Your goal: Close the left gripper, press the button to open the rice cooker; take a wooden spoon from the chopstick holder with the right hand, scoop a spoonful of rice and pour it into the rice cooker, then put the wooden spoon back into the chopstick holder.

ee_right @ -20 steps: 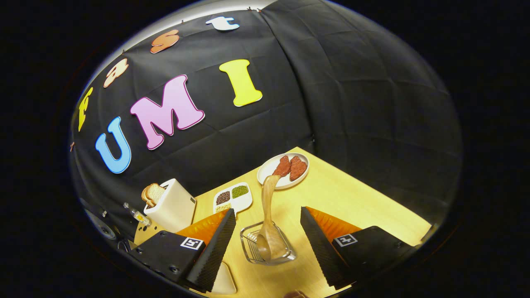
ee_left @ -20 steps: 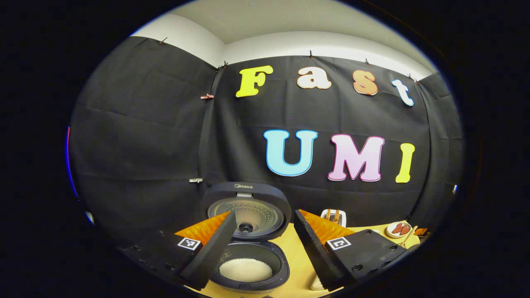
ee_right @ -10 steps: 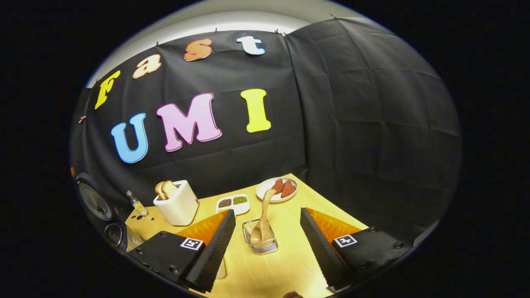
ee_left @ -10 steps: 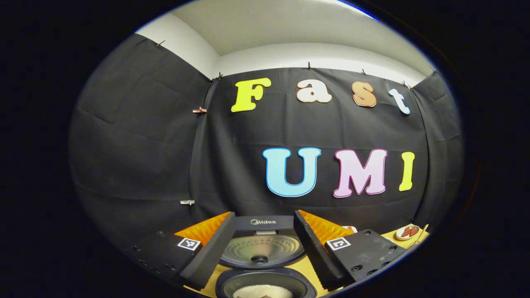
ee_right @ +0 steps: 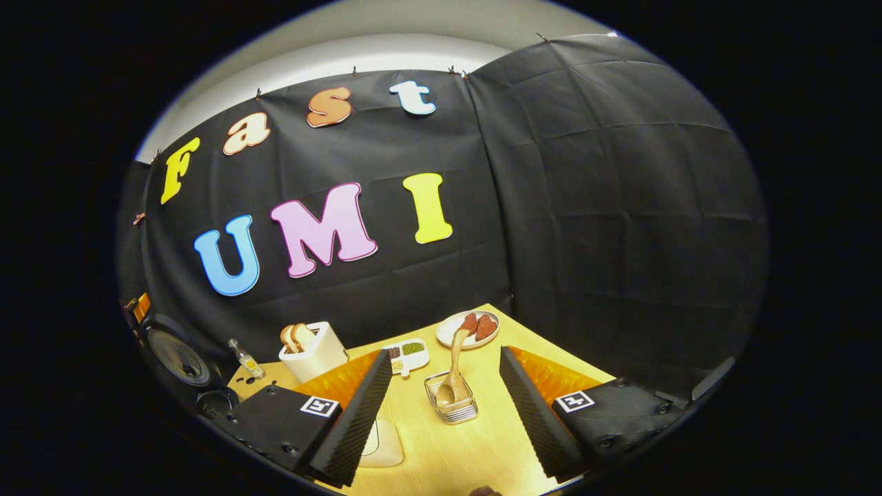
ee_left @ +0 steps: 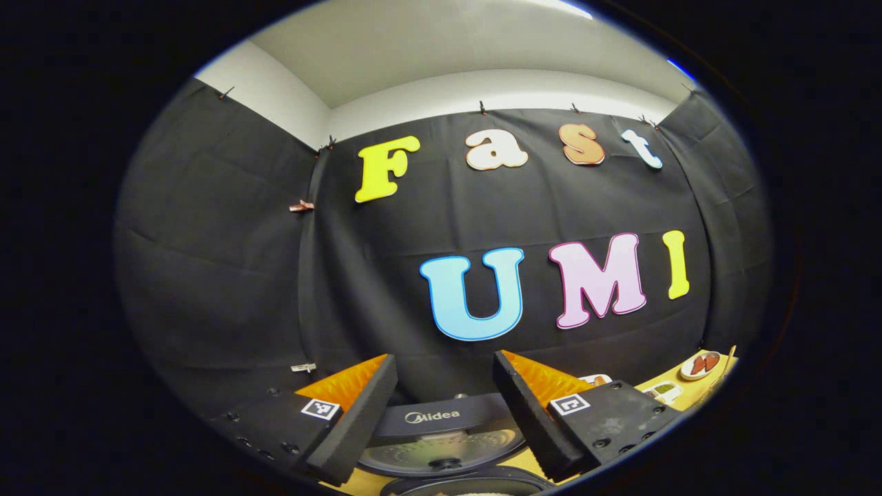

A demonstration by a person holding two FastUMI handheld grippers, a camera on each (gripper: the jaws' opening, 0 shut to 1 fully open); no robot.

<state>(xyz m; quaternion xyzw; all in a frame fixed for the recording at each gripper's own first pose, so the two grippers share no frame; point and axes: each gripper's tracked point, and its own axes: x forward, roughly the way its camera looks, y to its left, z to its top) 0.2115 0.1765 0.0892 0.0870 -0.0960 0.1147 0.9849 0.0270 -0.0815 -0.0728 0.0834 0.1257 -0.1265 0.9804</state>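
The smooth pale wood counter (ee_right: pixel 551 344) carries everything. At its left end the round dark cooker (ee_left: pixel 441 441) gapes, ribbed lid up, between the left gripper's (ee_left: pixel 444 413) released fingers. The right gripper (ee_right: pixel 441 413) is likewise spread, empty, above the wire holder (ee_right: pixel 455 406), where the wooden spoon (ee_right: pixel 455 375) leans bowl-down.

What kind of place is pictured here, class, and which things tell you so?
Probably a mock kitchen in a cloth-walled booth: an open rice cooker, a toaster with bread, and a wooden spoon in its holder share a wooden table.
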